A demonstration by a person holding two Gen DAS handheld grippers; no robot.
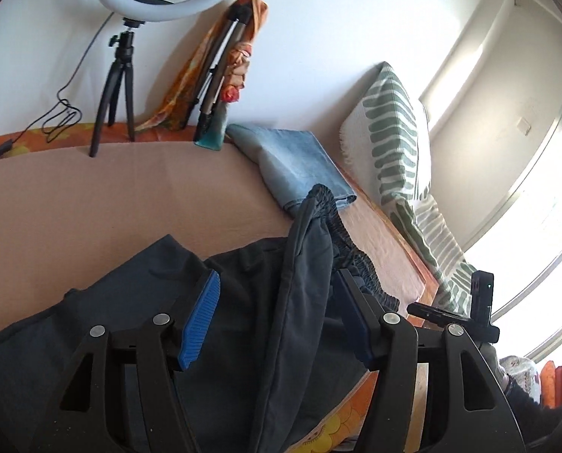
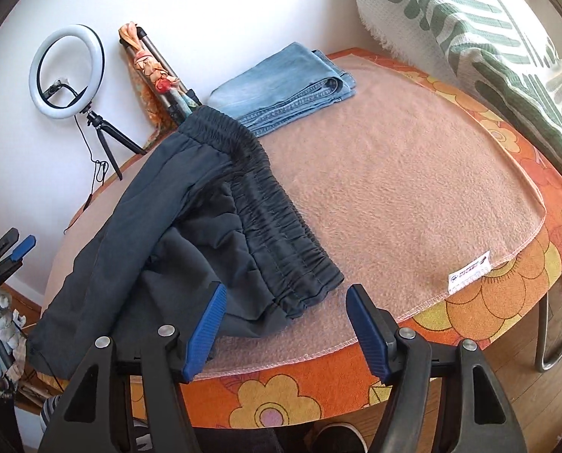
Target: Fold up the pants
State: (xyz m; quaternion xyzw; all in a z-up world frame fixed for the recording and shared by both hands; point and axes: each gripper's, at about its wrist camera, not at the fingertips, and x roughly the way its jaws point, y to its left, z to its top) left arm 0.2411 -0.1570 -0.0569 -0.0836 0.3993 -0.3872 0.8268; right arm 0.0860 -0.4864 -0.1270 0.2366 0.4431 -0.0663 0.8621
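Pink blanket (image 2: 413, 196) lies bare right of dark pants (image 2: 190, 226); both grippers' fingers apart (unclamped).

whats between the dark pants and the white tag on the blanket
Nothing: bare pink blanket runs from the dark pants waistband to the white tag, seen in the right wrist view.

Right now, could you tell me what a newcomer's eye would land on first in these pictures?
Most likely the dark pants, lying rumpled across the pink blanket, elastic waistband uppermost. Behind them, near the wall, a folded pair of light blue jeans sits neatly. A white ring light on a small tripod stands at the table's far left edge.
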